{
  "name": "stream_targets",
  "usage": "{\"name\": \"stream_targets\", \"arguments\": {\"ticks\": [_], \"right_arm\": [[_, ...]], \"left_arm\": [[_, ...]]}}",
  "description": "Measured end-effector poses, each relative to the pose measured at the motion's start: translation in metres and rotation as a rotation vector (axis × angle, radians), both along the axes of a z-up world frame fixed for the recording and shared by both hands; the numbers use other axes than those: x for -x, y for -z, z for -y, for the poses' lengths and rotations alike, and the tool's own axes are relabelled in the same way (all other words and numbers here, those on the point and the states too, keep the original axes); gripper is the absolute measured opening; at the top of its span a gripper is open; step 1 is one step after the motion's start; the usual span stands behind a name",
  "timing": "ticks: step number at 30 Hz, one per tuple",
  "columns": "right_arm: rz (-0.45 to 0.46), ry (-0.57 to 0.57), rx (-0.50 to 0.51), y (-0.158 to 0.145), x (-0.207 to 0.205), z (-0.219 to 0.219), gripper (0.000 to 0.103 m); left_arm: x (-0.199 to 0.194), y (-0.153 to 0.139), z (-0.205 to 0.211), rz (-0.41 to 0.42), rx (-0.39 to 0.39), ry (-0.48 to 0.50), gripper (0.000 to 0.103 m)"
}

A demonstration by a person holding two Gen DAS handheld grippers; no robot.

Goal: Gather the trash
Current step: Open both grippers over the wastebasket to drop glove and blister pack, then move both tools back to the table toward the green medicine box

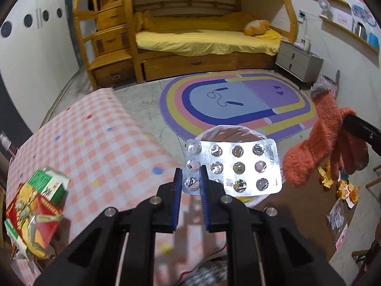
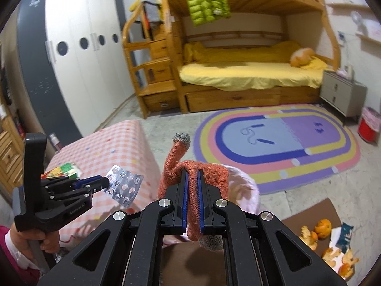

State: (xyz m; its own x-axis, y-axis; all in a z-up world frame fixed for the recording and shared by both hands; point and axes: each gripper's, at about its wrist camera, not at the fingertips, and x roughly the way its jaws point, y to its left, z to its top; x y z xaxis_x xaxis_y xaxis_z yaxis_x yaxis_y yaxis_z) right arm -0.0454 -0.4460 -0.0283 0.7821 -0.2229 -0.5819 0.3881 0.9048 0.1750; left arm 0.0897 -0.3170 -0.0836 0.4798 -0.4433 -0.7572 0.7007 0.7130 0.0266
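Note:
My left gripper [image 1: 192, 175] is shut on the left edge of a silver pill blister pack [image 1: 232, 168] and holds it above a trash bin lined with a white bag [image 1: 228, 131]. From the right wrist view the same gripper [image 2: 106, 182] and pack [image 2: 123, 184] hang over the table edge. My right gripper [image 2: 193, 181] is shut on an orange knitted glove [image 2: 183, 164] with grey fingertips, held over the bin [image 2: 245, 186]. The glove [image 1: 321, 143] hangs at the right in the left wrist view.
A table with a pink checked cloth [image 1: 95, 138] holds crumpled red-green cartons [image 1: 35, 205]. Orange peels [image 2: 333, 250] and wrappers lie on brown cardboard on the floor at the right. A striped rug [image 2: 281, 143], a bunk bed [image 2: 250, 76] and a red bin [image 2: 368, 128] are beyond.

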Motion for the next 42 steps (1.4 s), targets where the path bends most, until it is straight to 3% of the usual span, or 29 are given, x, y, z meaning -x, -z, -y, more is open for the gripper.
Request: {"name": "stream_targets", "arguments": {"ticks": [12, 13, 16, 21, 23, 24, 25, 33, 42], "right_arm": [[-0.057, 0.094, -0.050, 0.027, -0.006, 0.046, 0.007], [-0.060, 0.096, -0.054, 0.029, -0.009, 0.049, 0.007], [-0.071, 0.094, -0.064, 0.037, -0.018, 0.053, 0.007], [-0.095, 0.064, -0.089, 0.050, -0.042, 0.058, 0.012], [-0.133, 0.049, -0.102, 0.060, -0.055, 0.057, 0.031], [-0.144, 0.052, -0.099, 0.062, -0.058, 0.056, 0.048], [-0.148, 0.056, -0.093, 0.062, -0.059, 0.054, 0.050], [-0.066, 0.034, -0.093, 0.025, -0.036, 0.028, 0.050], [-0.041, -0.111, -0.043, -0.009, -0.030, -0.044, 0.050]], "left_arm": [[-0.025, 0.029, 0.075, -0.059, -0.055, 0.065, 0.014], [-0.028, 0.030, 0.078, -0.066, -0.052, 0.069, 0.016], [-0.035, 0.028, 0.079, -0.067, -0.035, 0.060, 0.044], [-0.043, 0.021, 0.059, -0.057, -0.015, 0.005, 0.051], [-0.046, 0.017, 0.050, -0.059, -0.006, -0.019, 0.054], [-0.047, 0.015, 0.042, -0.057, -0.004, -0.034, 0.054], [-0.046, 0.013, 0.038, -0.054, -0.005, -0.044, 0.055], [-0.031, -0.009, -0.022, -0.025, 0.019, -0.121, 0.057], [0.009, -0.024, -0.096, 0.024, 0.033, -0.172, 0.061]]}}
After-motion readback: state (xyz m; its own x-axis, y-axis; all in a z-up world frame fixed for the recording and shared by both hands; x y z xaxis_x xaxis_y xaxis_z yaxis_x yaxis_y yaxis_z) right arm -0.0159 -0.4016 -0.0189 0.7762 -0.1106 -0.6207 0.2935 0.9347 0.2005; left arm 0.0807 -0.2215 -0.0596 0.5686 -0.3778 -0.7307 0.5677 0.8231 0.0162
